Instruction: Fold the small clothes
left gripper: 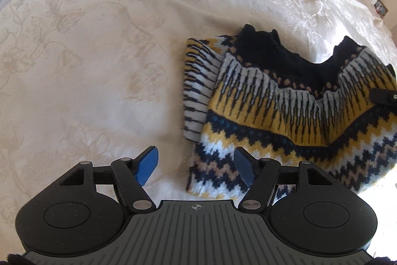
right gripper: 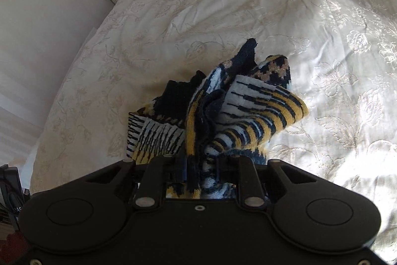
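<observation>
- The right claw (right gripper: 198,165) is clamped on a bunched sleeve and side of the navy, mustard and white patterned knit sweater (left gripper: 285,111), lifted off the cream embroidered bedspread (left gripper: 99,41).
- The left claw (left gripper: 196,165) hangs wide and empty, its blue pads (left gripper: 147,165) straddling the hem corner.
- My read: partly done. The left sleeve looks tucked in; the right side and a lengthwise fold remain.
</observation>
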A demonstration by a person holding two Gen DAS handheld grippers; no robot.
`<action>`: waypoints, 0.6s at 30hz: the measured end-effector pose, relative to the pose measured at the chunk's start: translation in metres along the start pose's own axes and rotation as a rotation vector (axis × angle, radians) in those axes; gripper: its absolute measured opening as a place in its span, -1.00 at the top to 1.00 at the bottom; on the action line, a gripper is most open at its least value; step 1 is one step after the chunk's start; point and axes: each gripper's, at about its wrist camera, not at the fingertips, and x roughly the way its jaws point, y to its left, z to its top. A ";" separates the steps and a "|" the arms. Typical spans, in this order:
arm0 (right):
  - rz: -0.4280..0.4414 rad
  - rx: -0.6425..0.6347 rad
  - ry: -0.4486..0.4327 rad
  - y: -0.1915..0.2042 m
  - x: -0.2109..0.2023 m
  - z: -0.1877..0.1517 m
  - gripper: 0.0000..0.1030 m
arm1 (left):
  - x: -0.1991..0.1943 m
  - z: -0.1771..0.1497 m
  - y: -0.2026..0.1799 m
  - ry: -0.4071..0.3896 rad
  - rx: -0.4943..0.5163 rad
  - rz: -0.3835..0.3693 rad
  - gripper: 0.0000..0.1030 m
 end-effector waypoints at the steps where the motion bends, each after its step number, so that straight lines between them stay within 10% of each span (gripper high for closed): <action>1: -0.001 -0.014 0.006 0.010 0.005 0.001 0.44 | -0.002 -0.001 0.006 -0.003 -0.002 -0.004 -0.29; 18: -0.117 -0.154 0.157 0.117 0.123 -0.024 0.34 | -0.011 -0.020 0.076 0.026 -0.044 0.009 -0.29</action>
